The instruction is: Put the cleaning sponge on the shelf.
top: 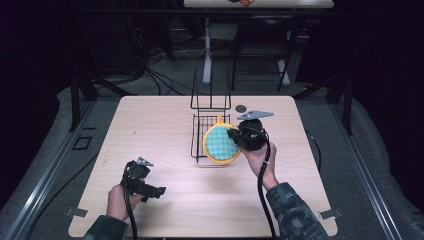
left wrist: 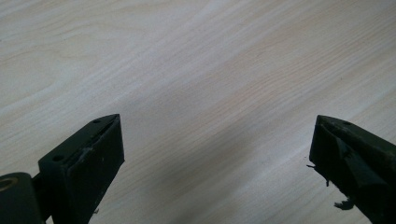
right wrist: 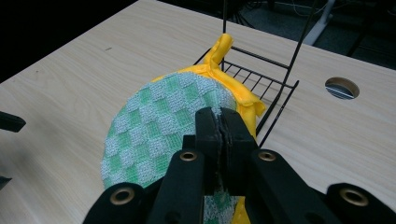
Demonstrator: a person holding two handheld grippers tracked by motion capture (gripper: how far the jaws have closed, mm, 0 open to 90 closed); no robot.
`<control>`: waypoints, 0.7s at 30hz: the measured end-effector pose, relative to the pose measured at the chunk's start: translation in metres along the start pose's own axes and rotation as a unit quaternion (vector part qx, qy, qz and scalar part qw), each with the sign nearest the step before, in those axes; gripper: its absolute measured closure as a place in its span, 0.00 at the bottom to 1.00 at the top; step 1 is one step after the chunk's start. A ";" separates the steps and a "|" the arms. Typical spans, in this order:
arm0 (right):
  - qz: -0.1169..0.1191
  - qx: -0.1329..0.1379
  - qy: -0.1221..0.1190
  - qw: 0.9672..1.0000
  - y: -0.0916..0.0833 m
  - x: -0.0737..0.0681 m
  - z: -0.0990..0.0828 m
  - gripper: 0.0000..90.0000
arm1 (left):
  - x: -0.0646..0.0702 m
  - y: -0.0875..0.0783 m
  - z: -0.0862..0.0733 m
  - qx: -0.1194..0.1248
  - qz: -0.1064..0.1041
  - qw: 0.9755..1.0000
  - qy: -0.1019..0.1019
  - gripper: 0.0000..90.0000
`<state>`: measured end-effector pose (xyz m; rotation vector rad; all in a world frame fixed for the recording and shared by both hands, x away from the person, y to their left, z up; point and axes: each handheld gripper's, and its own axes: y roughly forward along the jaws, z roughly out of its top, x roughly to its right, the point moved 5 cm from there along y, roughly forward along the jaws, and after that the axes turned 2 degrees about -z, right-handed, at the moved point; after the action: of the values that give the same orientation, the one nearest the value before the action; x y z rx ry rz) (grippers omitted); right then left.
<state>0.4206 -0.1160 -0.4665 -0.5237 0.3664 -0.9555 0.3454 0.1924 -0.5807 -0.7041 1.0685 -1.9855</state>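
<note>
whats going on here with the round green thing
A person is working at a wooden table with a hand-held gripper in each hand. The right hand-held gripper is shut on the edge of a round green-checked pot holder with a yellow border, holding it up beside a black wire rack in the middle of the table. The left hand-held gripper sits open and empty over bare tabletop near the person.

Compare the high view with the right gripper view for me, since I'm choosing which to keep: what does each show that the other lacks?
High view alone: the left gripper held low over the table, and the person's camouflage sleeve. Right gripper view alone: the pot holder's green checked weave up close, and the right gripper clamped on its edge. Both: the pot holder, the black wire rack and the table's cable hole.
</note>
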 end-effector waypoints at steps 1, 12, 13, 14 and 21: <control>-0.002 0.001 0.001 1.000 0.001 0.000 0.001 0.97 | 0.000 0.000 0.000 -0.002 -0.002 1.000 0.000 0.03; -0.007 0.006 0.005 1.000 0.010 0.000 0.005 0.97 | 0.000 0.000 0.000 -0.002 -0.001 1.000 -0.002 0.03; -0.008 0.008 0.006 1.000 0.011 0.000 0.006 0.97 | 0.000 0.000 0.000 -0.002 -0.001 1.000 -0.002 0.03; -0.007 0.007 0.005 1.000 0.012 0.000 0.006 0.97 | 0.000 0.000 0.000 -0.002 -0.001 1.000 -0.002 0.03; -0.013 0.006 0.008 1.000 0.025 -0.003 0.006 0.97 | 0.001 0.000 0.000 -0.003 -0.002 1.000 0.000 0.03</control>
<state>0.4384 -0.1004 -0.4756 -0.5122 0.3686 -0.9871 0.3452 0.1918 -0.5811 -0.7112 1.0738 -1.9868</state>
